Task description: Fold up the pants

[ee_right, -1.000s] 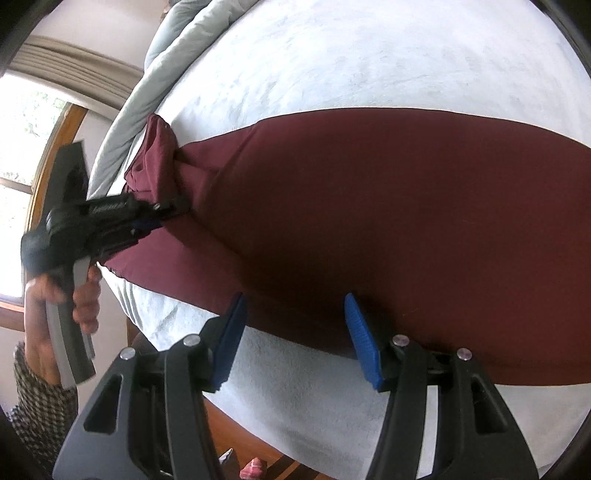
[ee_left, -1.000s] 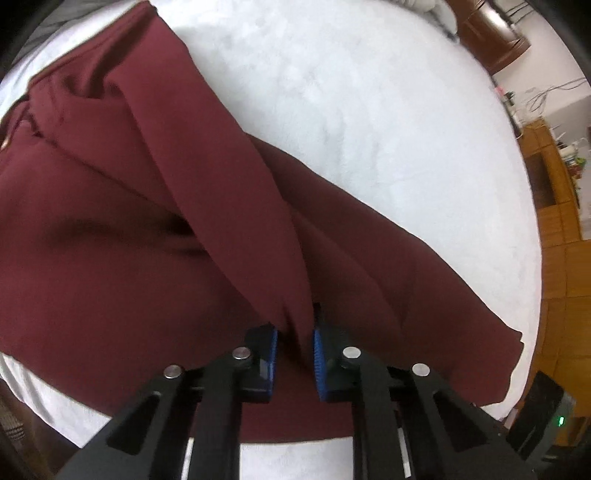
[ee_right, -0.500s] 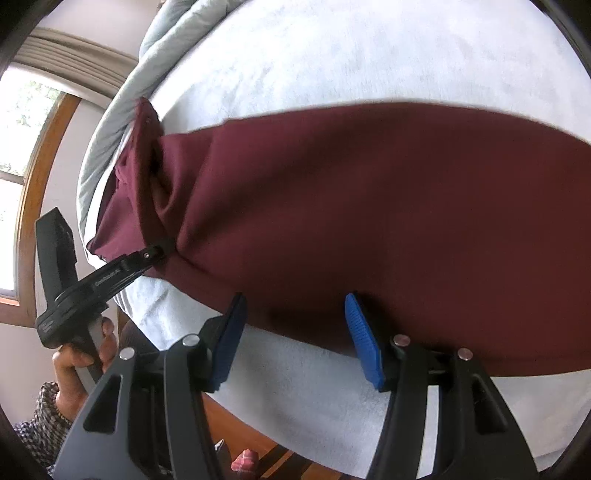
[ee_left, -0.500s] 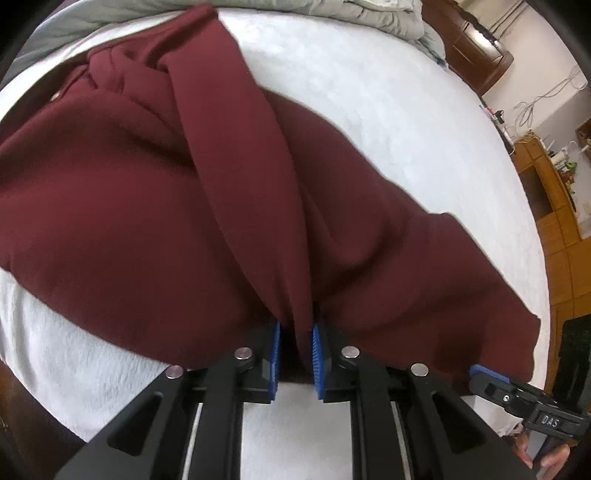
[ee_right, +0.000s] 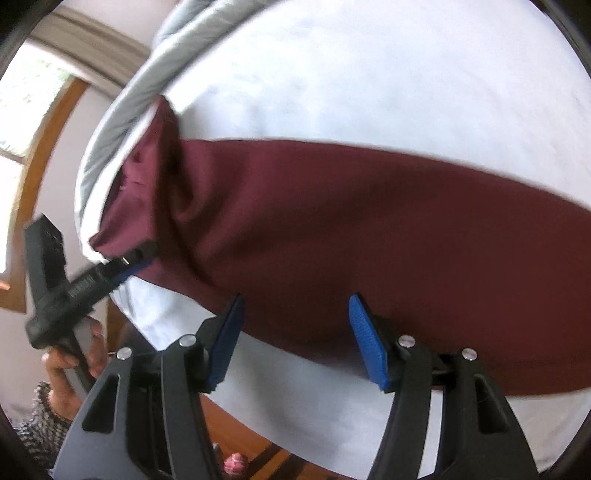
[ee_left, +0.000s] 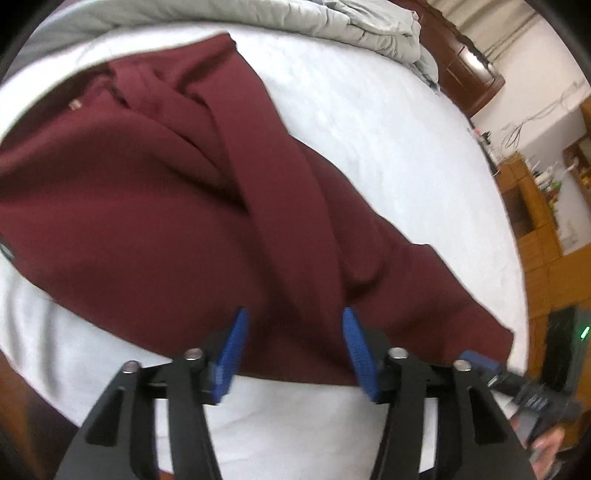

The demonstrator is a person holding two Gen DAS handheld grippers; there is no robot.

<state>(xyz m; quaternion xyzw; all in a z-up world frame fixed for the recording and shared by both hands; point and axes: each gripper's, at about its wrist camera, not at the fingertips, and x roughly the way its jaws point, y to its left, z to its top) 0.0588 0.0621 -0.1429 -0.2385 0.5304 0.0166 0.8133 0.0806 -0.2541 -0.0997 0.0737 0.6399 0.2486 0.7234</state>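
pants [ee_left: 192,206]: maroon, lying on the white bed [ee_left: 388,122], spreading from 10 o'clock down to 4 o'clock in the left wrist view; a thick fold is running diagonally across the top toward 6 o'clock
pants, right view [ee_right: 351,236]: long band crossing from 9 o'clock to 3 o'clock, bunched end at 9 o'clock
left gripper [ee_left: 293,349]: jaws opening, blue pads standing apart at 6 o'clock, cloth lying between them but not pinched; released
left gripper, right view [ee_right: 142,258]: tip sitting at the bunched hem, at 9 o'clock
right gripper [ee_right: 295,341]: jaws opening, pads wide apart over the near edge of the pants at 6 o'clock, pressing nothing; released
right gripper, left view [ee_left: 517,384]: partly showing at 4 o'clock, near the cuff corner, blurred
left hand [ee_right: 70,369]: gripping the handle at 8 o'clock, checked sleeve [ee_right: 37,424] below it
duvet [ee_left: 314,22]: grey, bunching along the far bed edge at 12 o'clock
cabinet [ee_left: 535,221]: wooden, at 3 o'clock
window [ee_right: 18,129]: bright, wood frame, at 10 o'clock
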